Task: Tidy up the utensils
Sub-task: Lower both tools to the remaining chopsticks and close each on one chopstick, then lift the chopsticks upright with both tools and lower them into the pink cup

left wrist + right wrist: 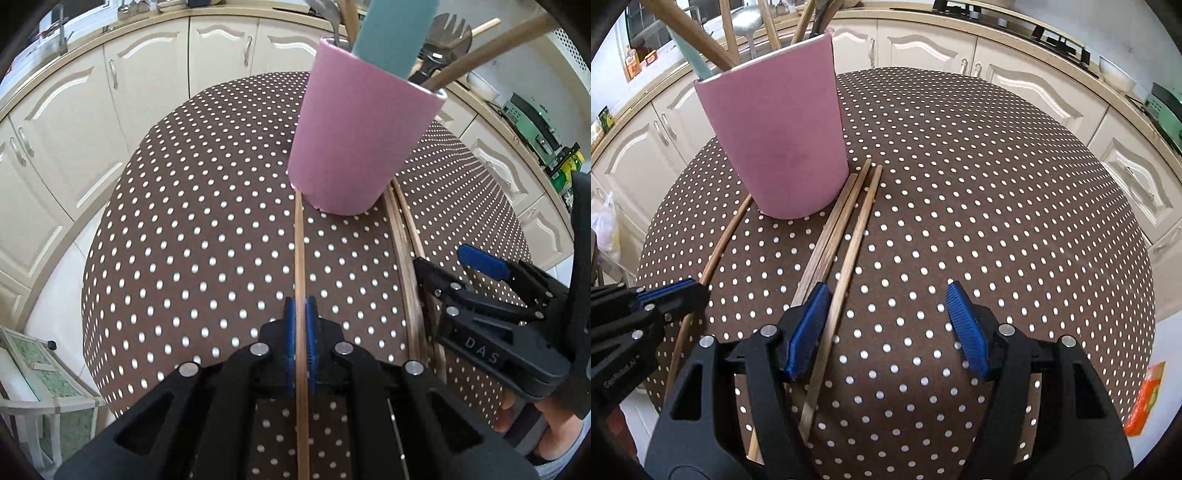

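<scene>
A pink utensil cup (358,133) (783,140) stands on the dotted round table (184,229) (960,184), holding wooden handles, a teal handle and metal spoons. My left gripper (301,332) (698,291) is shut on one wooden chopstick (300,258) (724,240) that lies on the cloth with its far tip at the cup's base. My right gripper (886,325) (469,266) is open and low over the table. Three more chopsticks (846,225) (402,258) lie side by side right of the cup; one passes just inside its left finger (807,328).
Cream cabinets (92,122) (1015,74) ring the table. An orange packet (1145,398) lies on the floor at the right. A small white-framed glass stand (44,384) is at the lower left. A stove (1015,22) sits on the back counter.
</scene>
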Demonstrator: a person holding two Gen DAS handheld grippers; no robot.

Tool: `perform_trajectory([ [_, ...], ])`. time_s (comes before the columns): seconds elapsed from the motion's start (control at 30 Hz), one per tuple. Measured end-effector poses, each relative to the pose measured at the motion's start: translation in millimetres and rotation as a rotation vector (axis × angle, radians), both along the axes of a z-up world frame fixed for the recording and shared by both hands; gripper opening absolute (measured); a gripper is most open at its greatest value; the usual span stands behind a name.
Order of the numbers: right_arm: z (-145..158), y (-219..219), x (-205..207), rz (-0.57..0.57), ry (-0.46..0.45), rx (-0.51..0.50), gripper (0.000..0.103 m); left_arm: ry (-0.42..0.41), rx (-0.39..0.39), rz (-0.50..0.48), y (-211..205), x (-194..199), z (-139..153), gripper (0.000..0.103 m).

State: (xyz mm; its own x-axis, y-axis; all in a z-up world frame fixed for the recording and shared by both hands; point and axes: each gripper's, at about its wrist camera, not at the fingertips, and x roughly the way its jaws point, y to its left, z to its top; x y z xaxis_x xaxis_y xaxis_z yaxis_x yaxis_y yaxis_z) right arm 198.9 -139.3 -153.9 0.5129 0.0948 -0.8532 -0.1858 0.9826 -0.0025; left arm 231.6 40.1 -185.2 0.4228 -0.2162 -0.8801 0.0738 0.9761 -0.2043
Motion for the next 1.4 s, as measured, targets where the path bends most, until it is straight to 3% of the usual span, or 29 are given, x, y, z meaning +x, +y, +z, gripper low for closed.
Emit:
perform_trajectory([
  [0.1, 0.4, 6.6, 18.2, 0.027, 0.027, -0.026, 0.065, 0.022, 0.000, -0.015, -1.0, 10.0, -1.0, 0.007],
  [0.17, 1.1, 11.0, 33.2, 0.056, 0.058, -0.026, 0.056, 0.038, 0.003, -0.027, -1.3, 15.9, -1.1, 0.007],
  [0.23, 4.2, 13.8, 46.1, 0.080, 0.088, -0.022, 0.029, 0.041, -0.001, -0.030, -1.4, 20.9, -1.7, 0.008],
  [0.4, 5.0, 14.4, 69.0, 0.120, 0.169, -0.011, 0.015, 0.021, -0.004, -0.017, -1.9, 17.0, -2.5, 0.007],
  [0.6, 5.9, -5.8, 82.7, 0.110, 0.200, 0.075, 0.006, -0.010, -0.036, 0.016, 12.3, -0.4, -0.1, 0.006],
  [0.8, 12.7, -25.8, 82.9, 0.088, 0.156, 0.160, 0.006, -0.094, -0.086, 0.025, 18.0, -19.7, 18.2, 0.005],
  [1.1, 43.9, -63.3, 56.3, 0.062, -0.011, 0.325, 0.006, -0.229, -0.158, 0.011, 21.7, -62.0, 50.4, 0.005],
  [1.4, 81.5, -85.6, 7.9, 0.078, -0.211, 0.456, 0.006, -0.555, -0.238, -0.017, 10.4, -99.7, 96.3, 0.005],
])
